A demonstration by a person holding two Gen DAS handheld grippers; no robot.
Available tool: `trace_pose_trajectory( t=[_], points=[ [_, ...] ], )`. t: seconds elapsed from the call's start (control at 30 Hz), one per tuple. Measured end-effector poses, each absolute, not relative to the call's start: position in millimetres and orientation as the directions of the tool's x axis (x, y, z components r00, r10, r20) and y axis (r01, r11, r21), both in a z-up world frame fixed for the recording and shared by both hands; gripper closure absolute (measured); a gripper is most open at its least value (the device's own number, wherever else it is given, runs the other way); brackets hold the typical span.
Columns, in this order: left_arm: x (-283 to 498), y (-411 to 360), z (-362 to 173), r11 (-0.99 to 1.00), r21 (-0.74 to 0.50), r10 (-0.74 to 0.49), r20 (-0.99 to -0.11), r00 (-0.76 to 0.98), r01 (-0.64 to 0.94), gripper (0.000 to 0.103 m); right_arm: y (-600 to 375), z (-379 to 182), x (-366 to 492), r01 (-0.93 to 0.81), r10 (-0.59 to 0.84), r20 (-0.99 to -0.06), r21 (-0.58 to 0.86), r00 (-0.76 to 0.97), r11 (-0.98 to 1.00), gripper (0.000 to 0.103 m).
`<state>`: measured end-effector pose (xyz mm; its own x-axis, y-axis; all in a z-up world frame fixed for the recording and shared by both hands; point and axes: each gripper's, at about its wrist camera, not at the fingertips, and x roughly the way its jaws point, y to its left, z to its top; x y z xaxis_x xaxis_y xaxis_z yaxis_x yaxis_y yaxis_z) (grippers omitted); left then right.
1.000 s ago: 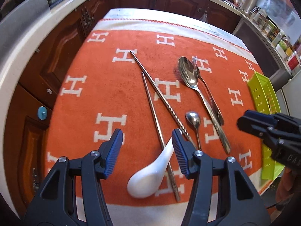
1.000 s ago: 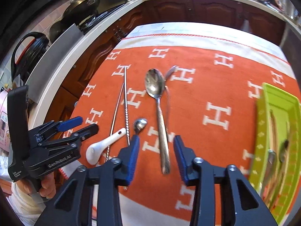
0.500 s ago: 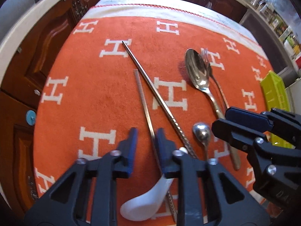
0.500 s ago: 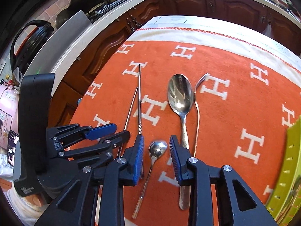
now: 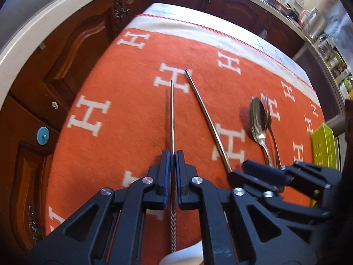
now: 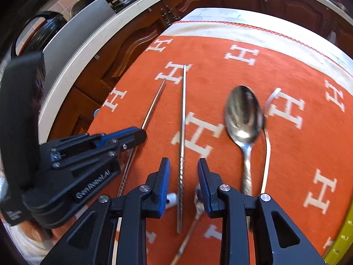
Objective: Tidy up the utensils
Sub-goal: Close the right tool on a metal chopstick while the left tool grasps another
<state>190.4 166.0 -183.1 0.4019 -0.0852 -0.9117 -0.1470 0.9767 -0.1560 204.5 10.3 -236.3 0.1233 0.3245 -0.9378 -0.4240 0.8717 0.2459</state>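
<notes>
Left gripper (image 5: 172, 172): jaws pinching left chopstick (image 5: 172, 112), tip over the orange cloth (image 5: 123, 92).
Right gripper (image 6: 183, 180): jaws spread astride right chopstick (image 6: 182, 119), not touching it.
Large spoon (image 6: 242, 112): on cloth, right of chopsticks, fork (image 6: 267, 137) just beside.

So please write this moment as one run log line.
left gripper: shut on left chopstick | right gripper: open, astride right chopstick | big spoon, fork: on cloth

I'm looking low along both grippers, facing the far cabinets; both views are sharing the orange cloth (image 5: 123, 110) (image 6: 220, 70).
</notes>
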Motion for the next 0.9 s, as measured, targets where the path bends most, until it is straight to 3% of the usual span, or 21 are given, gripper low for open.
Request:
trace_pose_trajectory(
  t=[0.07, 0.13, 0.27, 0.9],
  points=[
    [193.3, 168.5, -179.5, 0.974, -0.164, -0.088, -0.908, 0.409, -0.155, 0.100, 19.4, -242.9, 204.4, -0.440, 0.291, -0.948, 0.209, 0.128, 0.873, 0.084],
    [195.1, 169.8, -174.8, 0.974, -0.166, -0.089, -0.905, 0.416, -0.154, 0.100, 27.9, -245.4, 202.7, -0.469, 0.250, -0.952, 0.142, 0.176, 0.872, 0.097],
    [197.9, 168.7, -162.4, 0.975, -0.170, -0.091, -0.891, 0.444, -0.140, 0.100, 34.0, -246.5, 202.2, -0.477, 0.227, -0.949, 0.099, 0.219, 0.874, 0.097],
    [202.4, 123.5, -55.0, 0.990, -0.139, -0.114, -0.776, 0.620, 0.008, 0.100, -33.9, -192.6, 211.1, -0.295, 0.372, -0.868, 0.280, 0.329, 0.914, 0.098]
  ],
)
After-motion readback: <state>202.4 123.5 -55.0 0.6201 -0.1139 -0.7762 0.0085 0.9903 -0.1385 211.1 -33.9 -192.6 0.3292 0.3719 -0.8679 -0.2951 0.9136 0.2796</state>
